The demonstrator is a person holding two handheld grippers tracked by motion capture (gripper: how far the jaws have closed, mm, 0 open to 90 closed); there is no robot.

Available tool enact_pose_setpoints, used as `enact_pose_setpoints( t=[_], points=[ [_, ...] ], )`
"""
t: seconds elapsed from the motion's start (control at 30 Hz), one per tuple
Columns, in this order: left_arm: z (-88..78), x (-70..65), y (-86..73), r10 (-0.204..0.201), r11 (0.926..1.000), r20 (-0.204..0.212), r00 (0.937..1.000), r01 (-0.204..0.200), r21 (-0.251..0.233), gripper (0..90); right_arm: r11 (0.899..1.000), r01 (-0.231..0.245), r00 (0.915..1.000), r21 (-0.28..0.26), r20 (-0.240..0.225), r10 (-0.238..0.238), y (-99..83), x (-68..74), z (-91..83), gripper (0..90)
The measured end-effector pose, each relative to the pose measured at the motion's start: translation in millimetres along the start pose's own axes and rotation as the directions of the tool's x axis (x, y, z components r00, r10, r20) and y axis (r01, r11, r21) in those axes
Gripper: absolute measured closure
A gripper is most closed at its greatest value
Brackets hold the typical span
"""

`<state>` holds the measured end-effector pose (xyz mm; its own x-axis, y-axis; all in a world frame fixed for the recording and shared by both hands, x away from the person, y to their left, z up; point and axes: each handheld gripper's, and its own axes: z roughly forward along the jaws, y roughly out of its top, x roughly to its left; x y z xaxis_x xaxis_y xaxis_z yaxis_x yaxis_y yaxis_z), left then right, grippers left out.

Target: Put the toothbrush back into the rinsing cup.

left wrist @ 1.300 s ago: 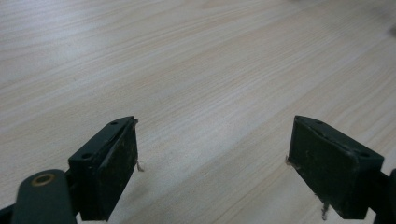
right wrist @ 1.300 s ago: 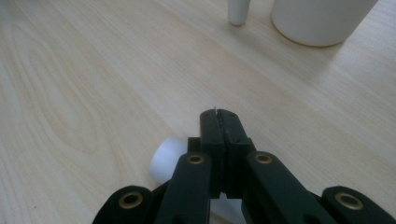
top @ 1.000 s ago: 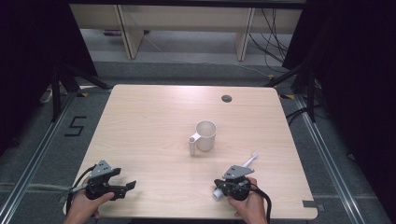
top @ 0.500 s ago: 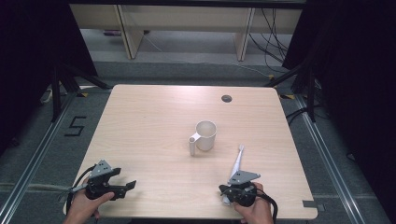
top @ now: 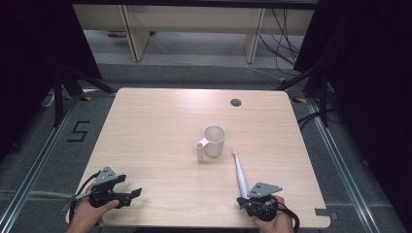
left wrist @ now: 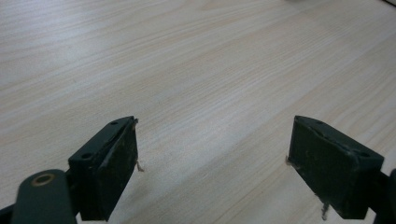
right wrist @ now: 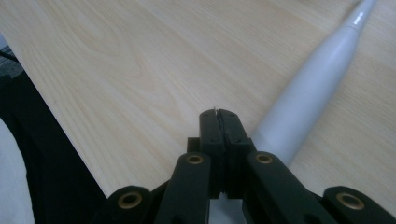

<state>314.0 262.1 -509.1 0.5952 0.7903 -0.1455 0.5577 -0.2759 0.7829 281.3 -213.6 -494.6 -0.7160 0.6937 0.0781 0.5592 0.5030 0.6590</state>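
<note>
On the tabletop [top: 145, 145], the mug [top: 214, 141] stands upright mid-table. The toothbrush [top: 239, 172] points toward it, its butt beside the right tool [right wrist: 219, 116], whose jaws are pressed together empty. Best reopen and clamp the handle squarely before lifting. The left tool [top: 137, 192] rests agape.

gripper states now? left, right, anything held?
Left gripper: open, nothing between its fingers.
Right gripper: shut; grey toothbrush lies beside its fingers, whether it is gripped cannot be told.

Our right tool [top: 252, 200] has slid toward the lower right of the high view, and the toothbrush [top: 239, 171] it carries has swung from slanting up-right to nearly upright.
</note>
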Motion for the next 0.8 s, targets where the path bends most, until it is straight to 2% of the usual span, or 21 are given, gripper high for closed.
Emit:
enact_pose_setpoints(
  t=[0.03,0.2,0.23,0.27,0.37,0.4,0.47,0.5,0.53,0.6,0.63,0.7,0.73,0.77,0.8],
  points=[
    [0.0,0.0,0.0,0.0,1.0,0.0,1.0,0.0,0.0,15.2,1.0,0.012,0.9999,-0.001,0.001,-0.012,-1.4,-1.6,-0.6,90.0],
    [0.5,-0.6,-0.4,-0.003,1.0,-0.007,1.0,0.003,0.002,15.2,1.0,-0.012,0.9997,-0.002,0.022,0.012,-8.6,-4.2,-5.1,90.0],
    [-1.0,1.1,-0.1,0.022,0.9995,-0.007,0.9997,-0.022,0.022,15.2,1.0,0.01,0.9998,0.007,0.02,-0.01,-9.3,-6.3,-6.7,90.0],
    [-1.0,1.3,0.0,0.022,0.9995,-0.003,0.9997,-0.022,0.024,15.2,1.0,0.006,0.9997,0.015,0.024,-0.007,-9.9,-6.6,-7.7,90.0],
    [-0.9,1.0,-0.2,0.02,0.9996,-0.007,0.9998,-0.02,0.022,15.2,1.0,-0.011,0.9996,0.003,0.026,0.01,-12.9,-8.3,-9.3,90.0],
    [0.5,-0.6,-0.5,-0.004,1.0,-0.008,1.0,0.004,0.001,15.2,1.0,-0.016,0.9995,0.026,0.029,0.015,-13.7,-9.2,-11.7,90.0],
    [0.5,-0.5,-0.4,-0.003,1.0,-0.007,1.0,0.003,0.002,15.2,1.0,-0.004,0.9994,0.021,0.036,0.004,-16.0,-12.3,-13.2,90.0],
    [0.7,-0.7,-0.5,-0.004,1.0,-0.007,1.0,0.004,0.001,15.2,1.0,-0.02,0.9992,0.024,0.035,0.019,-17.1,-12.6,-14.5,90.0],
    [-0.9,1.1,-0.2,0.02,0.9995,-0.006,0.9998,-0.02,0.025,15.2,1.0,-0.013,0.9993,0.021,0.035,0.012,-18.5,-14.7,-14.8,90.0],
    [-0.7,0.8,-0.2,0.02,0.9996,-0.008,0.9998,-0.02,0.022,15.2,0.999,-0.02,0.999,0.027,0.042,0.019,-20.0,-16.5,-16.7,90.0],
    [-0.7,0.8,-0.2,0.02,0.9995,-0.008,0.9998,-0.02,0.022,15.2,1.0,-0.024,0.9983,0.003,0.052,0.024,-21.8,-16.9,-16.2,90.0],
    [-0.8,0.8,-0.2,0.021,0.9995,-0.009,0.9997,-0.021,0.022,15.2,0.999,-0.027,0.9985,0.031,0.048,0.026,-21.9,-18.9,-18.8,90.0],
    [-0.8,0.9,-0.2,0.023,0.9995,-0.009,0.9997,-0.022,0.021,15.2,0.999,-0.014,0.9985,0.03,0.054,0.013,-22.0,-20.1,-19.7,90.0],
    [-1.0,1.0,0.0,0.022,0.9995,-0.008,0.9997,-0.022,0.024,15.2,0.999,-0.03,0.9978,0.011,0.06,0.029,-23.8,-20.1,-18.3,90.0],
    [-0.8,1.0,-0.1,0.021,0.9995,-0.009,0.9997,-0.021,0.021,15.2,0.999,-0.02,0.9987,0.033,0.047,0.019,-23.7,-22.4,-19.9,90.0]
  ],
)
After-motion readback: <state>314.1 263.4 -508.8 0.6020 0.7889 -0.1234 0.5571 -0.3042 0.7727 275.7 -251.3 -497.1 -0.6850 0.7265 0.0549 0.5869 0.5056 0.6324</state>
